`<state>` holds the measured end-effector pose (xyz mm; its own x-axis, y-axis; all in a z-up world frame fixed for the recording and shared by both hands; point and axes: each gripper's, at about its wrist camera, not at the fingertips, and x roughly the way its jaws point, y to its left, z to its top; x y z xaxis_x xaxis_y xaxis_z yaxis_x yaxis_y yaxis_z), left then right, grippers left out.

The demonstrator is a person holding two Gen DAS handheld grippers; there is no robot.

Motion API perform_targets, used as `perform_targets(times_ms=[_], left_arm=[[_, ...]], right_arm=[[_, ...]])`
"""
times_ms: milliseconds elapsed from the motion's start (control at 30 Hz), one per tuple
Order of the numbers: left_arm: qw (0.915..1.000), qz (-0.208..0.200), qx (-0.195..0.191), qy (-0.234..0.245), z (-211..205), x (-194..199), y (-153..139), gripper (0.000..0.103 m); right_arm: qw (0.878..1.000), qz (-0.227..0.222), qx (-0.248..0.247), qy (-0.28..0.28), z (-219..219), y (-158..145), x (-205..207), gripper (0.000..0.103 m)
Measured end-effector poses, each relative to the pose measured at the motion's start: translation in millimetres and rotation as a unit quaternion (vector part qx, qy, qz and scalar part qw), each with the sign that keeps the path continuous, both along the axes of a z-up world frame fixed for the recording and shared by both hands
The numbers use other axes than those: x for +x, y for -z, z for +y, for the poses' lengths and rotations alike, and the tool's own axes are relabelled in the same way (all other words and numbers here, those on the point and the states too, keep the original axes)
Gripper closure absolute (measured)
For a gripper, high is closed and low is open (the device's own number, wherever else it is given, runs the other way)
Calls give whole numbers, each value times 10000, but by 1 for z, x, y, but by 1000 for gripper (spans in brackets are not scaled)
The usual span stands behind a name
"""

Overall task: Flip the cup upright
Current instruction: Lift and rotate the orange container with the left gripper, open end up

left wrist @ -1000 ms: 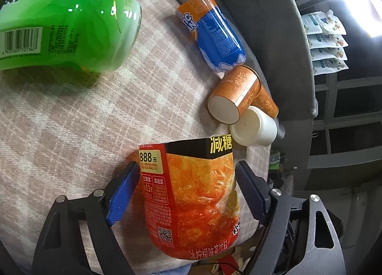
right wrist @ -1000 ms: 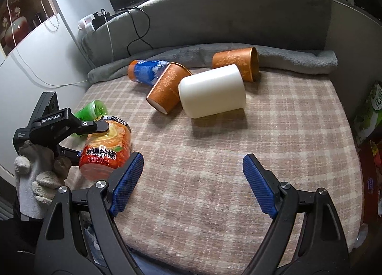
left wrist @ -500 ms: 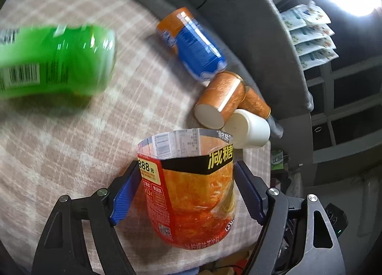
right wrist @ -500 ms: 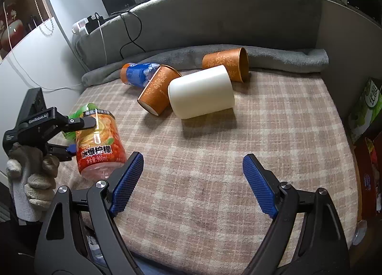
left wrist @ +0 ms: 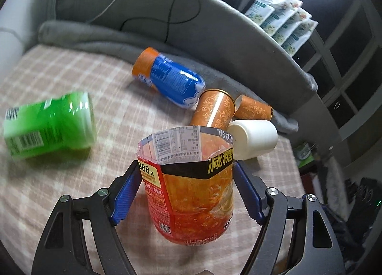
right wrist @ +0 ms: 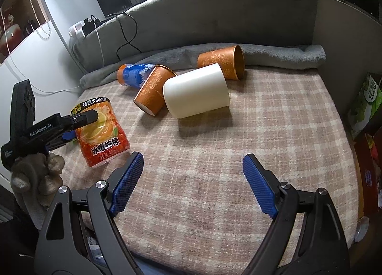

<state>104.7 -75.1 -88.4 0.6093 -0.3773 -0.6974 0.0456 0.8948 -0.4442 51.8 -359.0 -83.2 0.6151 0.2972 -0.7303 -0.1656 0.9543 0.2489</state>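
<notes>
An orange-labelled cup cut from a plastic bottle (left wrist: 191, 191) stands upright on the checked cloth (left wrist: 71, 191), open end up. My left gripper (left wrist: 185, 167) is shut on it, a blue pad pressed to each side just under the rim. In the right wrist view the same cup (right wrist: 102, 131) sits at the left, with the left gripper (right wrist: 78, 122) across it, held by a gloved hand (right wrist: 35, 174). My right gripper (right wrist: 193, 162) hangs open over bare cloth, nothing between its pads.
Lying on their sides are a green cup (left wrist: 47, 129), a blue-labelled cup (right wrist: 133, 74), two orange paper cups (right wrist: 152, 91) (right wrist: 222, 62) and a white cup (right wrist: 195, 91). A grey blanket (right wrist: 274, 55) and padded wall bound the far side. Boxes (right wrist: 365, 108) stand to the right.
The left gripper has turned the orange-labelled cup from tilted on its side to upright, base on the cloth. The right gripper has stayed open and barely moved.
</notes>
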Motion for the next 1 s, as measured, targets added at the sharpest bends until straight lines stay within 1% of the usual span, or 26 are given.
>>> perform_targets(times_ms=[67, 267, 533, 633, 1000], left_arm=[[9997, -144, 179, 54, -6, 0, -1, 26], [9976, -385, 561, 160, -19, 2, -3, 26], [9927, -658, 969, 291, -34, -1, -3, 26], [9916, -706, 1036, 329, -37, -2, -3, 26], [9902, -746, 1059, 527, -43, -8, -3, 26]], right_arm=[[10000, -3, 3, 18, -1, 0, 0, 15], [9999, -16, 53, 91, -4, 1, 0, 15], [9999, -14, 56, 141, -7, 2, -1, 15], [9998, -35, 64, 165, -8, 1, -1, 15], [9997, -93, 36, 214, -8, -1, -3, 15]])
